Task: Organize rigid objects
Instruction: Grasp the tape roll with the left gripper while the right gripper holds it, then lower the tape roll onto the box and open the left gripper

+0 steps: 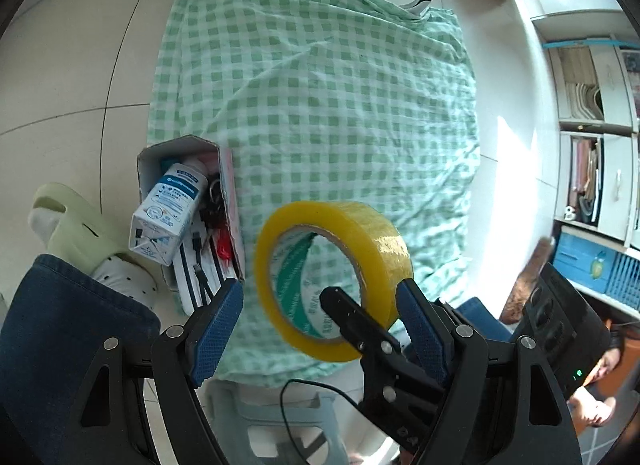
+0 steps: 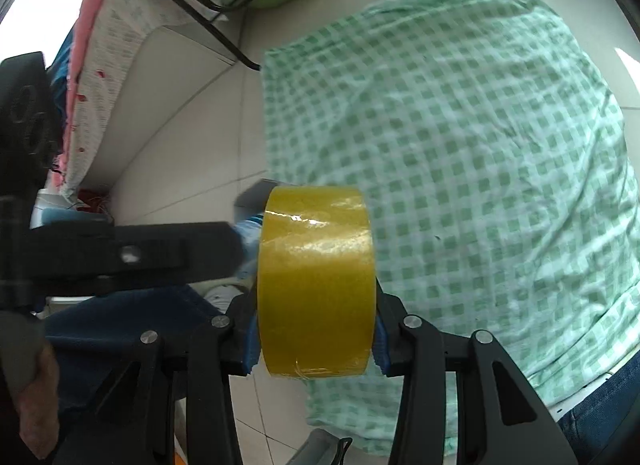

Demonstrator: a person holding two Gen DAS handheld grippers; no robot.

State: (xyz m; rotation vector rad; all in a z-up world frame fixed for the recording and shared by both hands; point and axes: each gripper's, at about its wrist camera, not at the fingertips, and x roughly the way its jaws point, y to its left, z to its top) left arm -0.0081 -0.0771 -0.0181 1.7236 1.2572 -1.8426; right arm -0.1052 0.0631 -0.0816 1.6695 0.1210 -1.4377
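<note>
Here the green-and-white checked cloth spread over the pale tiled floor is the largest thing in sight, and everything else is placed against it. At the cloth's left edge stands an open white cardboard box, already holding a white-and-blue carton, black cables and a small red item. Above the cloth's near edge hangs the roll of yellow packing tape, lifted clear of the fabric and standing on edge. The right gripper has it clamped, its blue pads pressed on the roll's two flat faces, one finger seen through the core from the left wrist view. The left gripper hangs just this side of the roll with its jaws spread wide and nothing between them. The likely next move is to carry the roll across to the box. The risk lies in the grip: the pads bite only the lower rim of a smooth, glossy roll, so a quick swing could let it pivot or slide out. The box is also crowded, and the roll could catch its rim or tip it.
</note>
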